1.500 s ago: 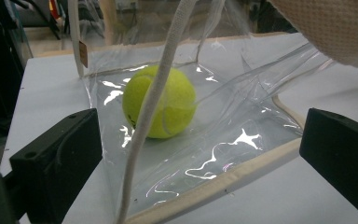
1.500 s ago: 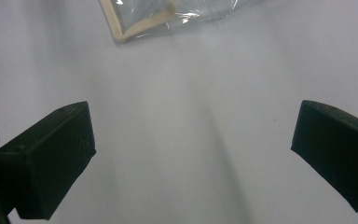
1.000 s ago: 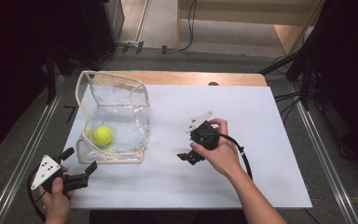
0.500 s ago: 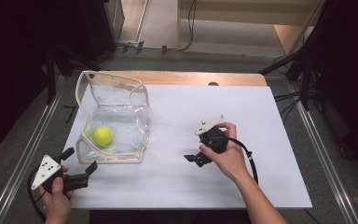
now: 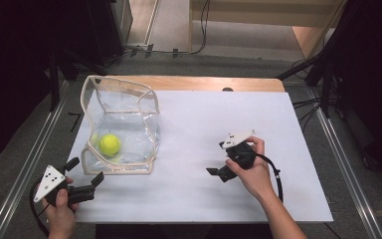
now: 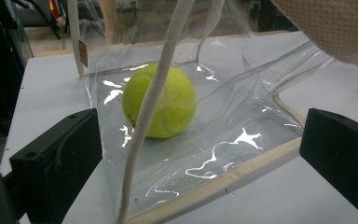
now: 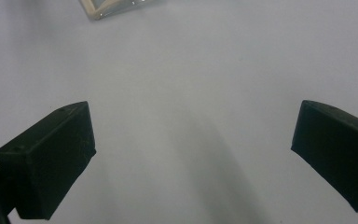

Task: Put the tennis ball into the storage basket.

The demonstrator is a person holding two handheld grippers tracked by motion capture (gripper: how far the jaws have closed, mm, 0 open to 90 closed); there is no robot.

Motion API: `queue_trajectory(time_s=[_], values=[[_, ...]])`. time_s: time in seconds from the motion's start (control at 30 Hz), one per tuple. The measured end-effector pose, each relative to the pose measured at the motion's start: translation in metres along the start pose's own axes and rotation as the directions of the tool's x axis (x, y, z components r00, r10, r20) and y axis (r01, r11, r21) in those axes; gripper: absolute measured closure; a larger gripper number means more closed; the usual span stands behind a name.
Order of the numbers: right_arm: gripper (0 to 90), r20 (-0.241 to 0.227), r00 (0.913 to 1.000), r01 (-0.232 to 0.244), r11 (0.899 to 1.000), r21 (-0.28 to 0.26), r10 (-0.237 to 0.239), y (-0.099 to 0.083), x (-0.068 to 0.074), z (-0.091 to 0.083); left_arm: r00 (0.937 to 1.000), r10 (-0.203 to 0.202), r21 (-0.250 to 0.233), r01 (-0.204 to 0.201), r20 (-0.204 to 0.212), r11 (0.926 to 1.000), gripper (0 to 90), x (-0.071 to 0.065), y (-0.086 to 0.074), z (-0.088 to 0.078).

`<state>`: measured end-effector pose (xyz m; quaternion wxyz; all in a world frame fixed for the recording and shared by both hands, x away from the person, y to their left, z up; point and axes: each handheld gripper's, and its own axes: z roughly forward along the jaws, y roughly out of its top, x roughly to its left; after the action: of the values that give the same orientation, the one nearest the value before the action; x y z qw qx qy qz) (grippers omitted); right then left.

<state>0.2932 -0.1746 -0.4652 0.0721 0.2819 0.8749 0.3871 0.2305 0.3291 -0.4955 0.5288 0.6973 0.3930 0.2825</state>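
A clear plastic bag (image 5: 129,117) with beige trim stands open at the left of the white table (image 5: 204,114). A yellow-green tennis ball (image 5: 109,145) lies inside it. My left gripper (image 5: 85,171) is open at the table's near left corner, just short of the bag's near edge. Along its jaws I see the ball (image 6: 161,100) through the bag's clear wall (image 6: 223,140), with a trim strap (image 6: 154,102) crossing in front. My right gripper (image 5: 218,169) is open over bare table right of centre, holding nothing. Its view (image 7: 191,154) looks down on white surface, with the bag's corner (image 7: 112,7) at the top.
A strip of wooden tabletop (image 5: 204,83) shows along the far edge. Metal rails (image 5: 25,164) run along both sides of the table, with dark stands and cables beyond. A white textured surface (image 6: 335,28), close and blurred, fills the upper right of the left gripper view.
My right gripper has drifted to the right and slightly nearer, farther from the bag. The left gripper, bag and ball have stayed put.
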Motion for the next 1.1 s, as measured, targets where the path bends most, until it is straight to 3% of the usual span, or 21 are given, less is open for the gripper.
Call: queue_trajectory(time_s=[0.43,0.73,0.9,1.1], values=[[0.0,0.022,0.9984,-0.051,0.996,-0.076,0.053,-0.032,-0.007,-0.018,1.0000,0.004,0.002,-0.004,-0.003,1.0000,0.0,0.000,0.000,0.000],[0.0,0.057,0.9921,-0.102,0.984,-0.143,0.111,-0.061,-0.013,-0.035,1.0000,0.006,-0.004,-0.006,0.001,1.0000,0.0,0.000,0.000,-0.001],[0.0,0.072,0.9874,-0.125,0.975,-0.185,0.141,-0.076,-0.016,-0.044,1.0000,0.004,-0.007,-0.004,0.003,1.0000,0.0,-0.001,0.000,-0.001],[0.0,0.083,0.9786,-0.161,0.952,-0.259,0.188,-0.101,-0.021,-0.061,1.0000,0.006,-0.007,-0.006,0.001,1.0000,0.0,0.000,0.000,-0.001]])
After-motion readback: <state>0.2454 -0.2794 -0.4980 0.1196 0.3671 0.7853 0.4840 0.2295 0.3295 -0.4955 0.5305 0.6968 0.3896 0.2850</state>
